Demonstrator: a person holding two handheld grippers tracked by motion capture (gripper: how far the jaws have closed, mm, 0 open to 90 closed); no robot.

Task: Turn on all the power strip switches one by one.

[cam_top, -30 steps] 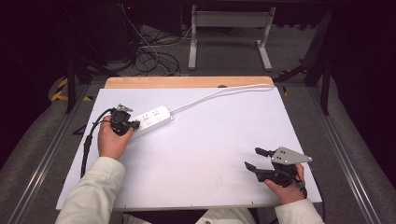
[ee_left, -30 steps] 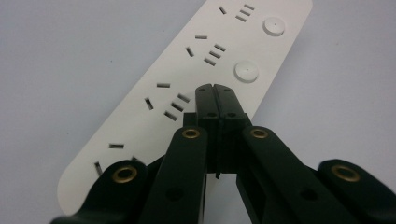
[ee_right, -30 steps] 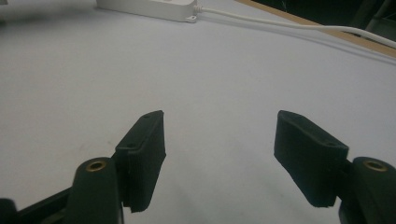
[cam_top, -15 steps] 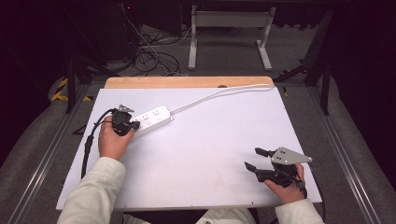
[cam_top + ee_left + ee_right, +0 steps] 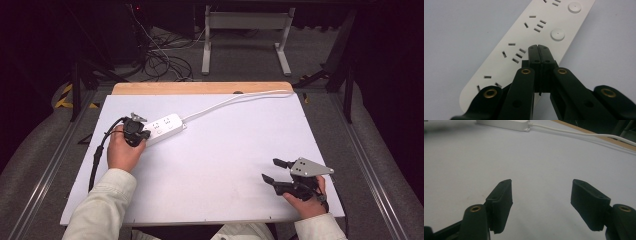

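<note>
Left tongs [image 5: 539, 47] pressed together, tip over strip [image 5: 531, 45] beside a button [image 5: 557, 34], likely pressing next; right tongs [image 5: 541, 195] apart, idle on surface [image 5: 225, 150].

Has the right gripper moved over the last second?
No. The right gripper sits at the same spot near the table's front right corner, fingers apart, as in both earlier high views.

White table [image 5: 225, 165] w/ pwr strip [image 5: 164, 128]
</note>
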